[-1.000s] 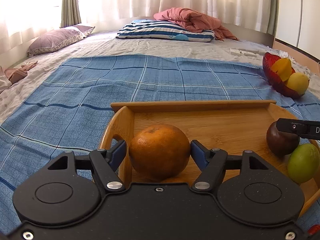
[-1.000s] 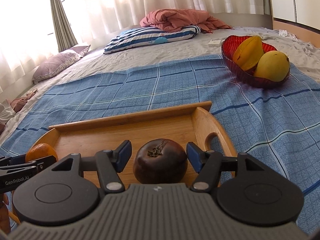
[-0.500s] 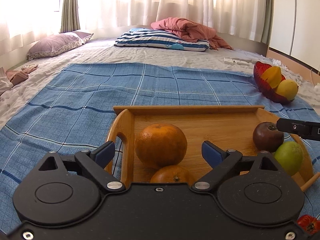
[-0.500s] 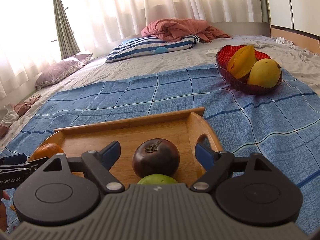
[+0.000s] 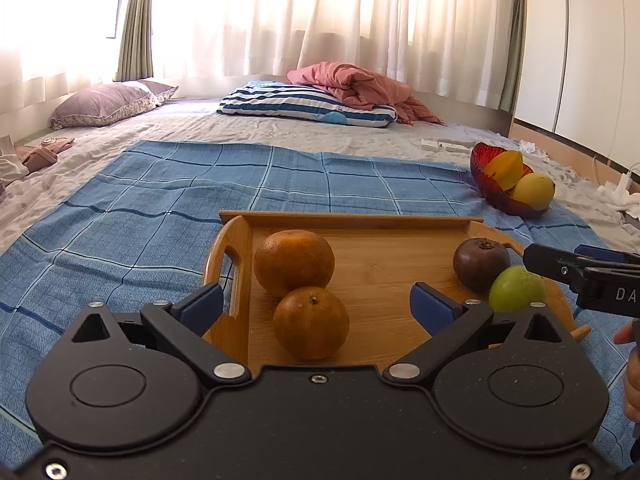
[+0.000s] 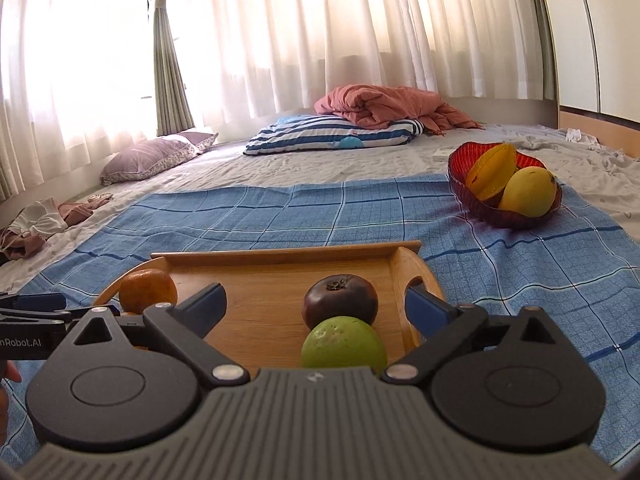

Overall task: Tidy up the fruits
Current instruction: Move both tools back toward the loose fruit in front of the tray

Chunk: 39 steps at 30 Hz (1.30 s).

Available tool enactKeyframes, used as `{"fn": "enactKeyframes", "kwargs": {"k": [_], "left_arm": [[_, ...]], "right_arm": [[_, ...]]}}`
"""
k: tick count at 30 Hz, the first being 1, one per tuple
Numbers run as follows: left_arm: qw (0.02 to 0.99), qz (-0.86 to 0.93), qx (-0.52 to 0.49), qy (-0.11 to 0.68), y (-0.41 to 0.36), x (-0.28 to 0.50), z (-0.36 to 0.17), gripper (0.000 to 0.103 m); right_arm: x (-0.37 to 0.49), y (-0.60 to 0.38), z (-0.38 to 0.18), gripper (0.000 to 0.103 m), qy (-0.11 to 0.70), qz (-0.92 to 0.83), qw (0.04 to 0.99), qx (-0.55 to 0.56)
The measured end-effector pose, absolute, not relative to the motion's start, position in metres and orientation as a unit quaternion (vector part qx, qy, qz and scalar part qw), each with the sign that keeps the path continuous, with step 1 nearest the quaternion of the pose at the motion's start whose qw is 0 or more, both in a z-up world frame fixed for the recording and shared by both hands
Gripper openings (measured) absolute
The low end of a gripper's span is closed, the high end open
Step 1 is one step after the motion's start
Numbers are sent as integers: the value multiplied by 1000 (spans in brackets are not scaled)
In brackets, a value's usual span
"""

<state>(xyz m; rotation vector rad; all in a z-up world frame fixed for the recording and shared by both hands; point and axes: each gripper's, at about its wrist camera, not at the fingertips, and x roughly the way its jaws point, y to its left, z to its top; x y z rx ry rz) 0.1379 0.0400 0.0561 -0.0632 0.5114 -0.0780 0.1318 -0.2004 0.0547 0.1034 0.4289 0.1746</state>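
A wooden tray [image 5: 384, 220] [image 6: 280, 258] lies on a blue checked cloth. On its left side sit two oranges, a far orange [image 5: 294, 263] [image 6: 148, 290] and a near orange [image 5: 311, 322]. On its right side a dark purple fruit [image 5: 481, 265] [image 6: 340, 300] sits behind a green fruit [image 5: 517, 288] [image 6: 344, 344]. My left gripper [image 5: 316, 304] is still opening, jaws wide, pulled back from the oranges, touching neither. My right gripper [image 6: 316, 308] is also opening, wide of the purple and green fruits, no pad on them.
A red bowl [image 5: 490, 190] [image 6: 472, 196] with a yellow mango [image 6: 528, 192] and a star fruit [image 6: 490, 170] stands at the far right. Beyond the cloth [image 5: 160, 200] lie a striped pillow [image 5: 296, 104], a pink blanket and a purple pillow [image 5: 104, 104].
Both grippers have opened wide and drawn back toward me. The orange and the purple fruit were let go onto the tray; a second orange and the green fruit have come into view.
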Motion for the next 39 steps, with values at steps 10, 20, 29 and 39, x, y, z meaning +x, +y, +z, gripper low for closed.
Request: {"fn": "enactKeyframes", "kwargs": {"k": [10,20,29,39], "left_arm": [[966,-33,-40,254,42,97,43,102],[968,-29,-44,245,44,68,23,102],[970,-30,-39,238,45,46,8,103],[969,-21,-21,244,44,32,-3,103]], "right_arm": [[81,-191,39,103,171,99,980,29],[49,-184,23,103,156,94,983,8],[20,-183,6,103,162,80,984,3],[7,-202,-6,103,180,57,980,58]]}}
